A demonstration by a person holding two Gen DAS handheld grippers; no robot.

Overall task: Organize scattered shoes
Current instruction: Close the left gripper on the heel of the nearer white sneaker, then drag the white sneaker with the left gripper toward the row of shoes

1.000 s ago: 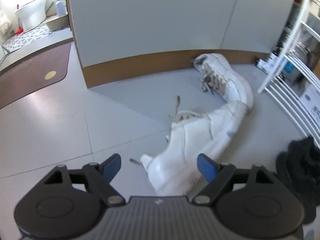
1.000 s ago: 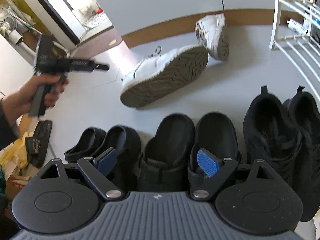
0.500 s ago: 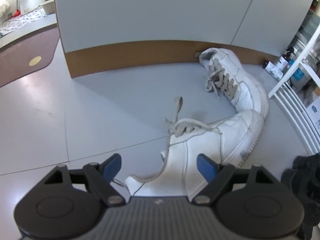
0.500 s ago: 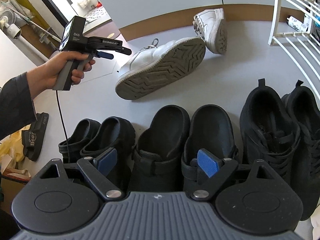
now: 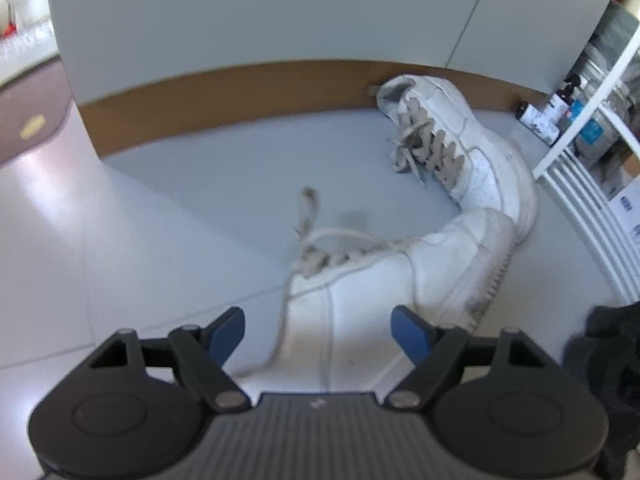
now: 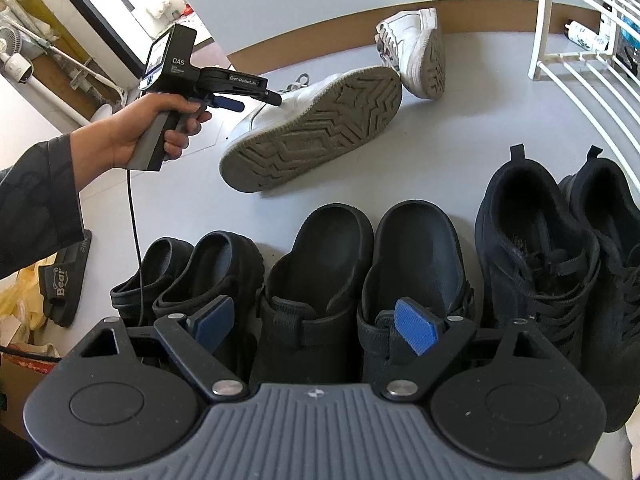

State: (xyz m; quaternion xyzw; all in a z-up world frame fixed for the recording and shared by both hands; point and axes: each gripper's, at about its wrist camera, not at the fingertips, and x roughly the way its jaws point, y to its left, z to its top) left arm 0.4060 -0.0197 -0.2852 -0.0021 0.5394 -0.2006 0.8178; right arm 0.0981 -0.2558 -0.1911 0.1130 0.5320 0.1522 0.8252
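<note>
Hovering w/ jaws apart, left gripper [image 5: 318, 330] straddles tipped white sneaker [image 5: 360, 300], pads not pressing; right gripper [image 6: 314, 326] spread wide, nothing held, over black clogs [image 6: 320, 264].

Tipped sneaker [image 6: 316, 128] lies behind the clog row [image 6: 360, 264].

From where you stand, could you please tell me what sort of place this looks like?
Probably a home entryway or hallway. Black shoes stand in a row on the grey floor, a white wire rack stands against the wall, and two white sneakers lie scattered near the brown baseboard.
</note>
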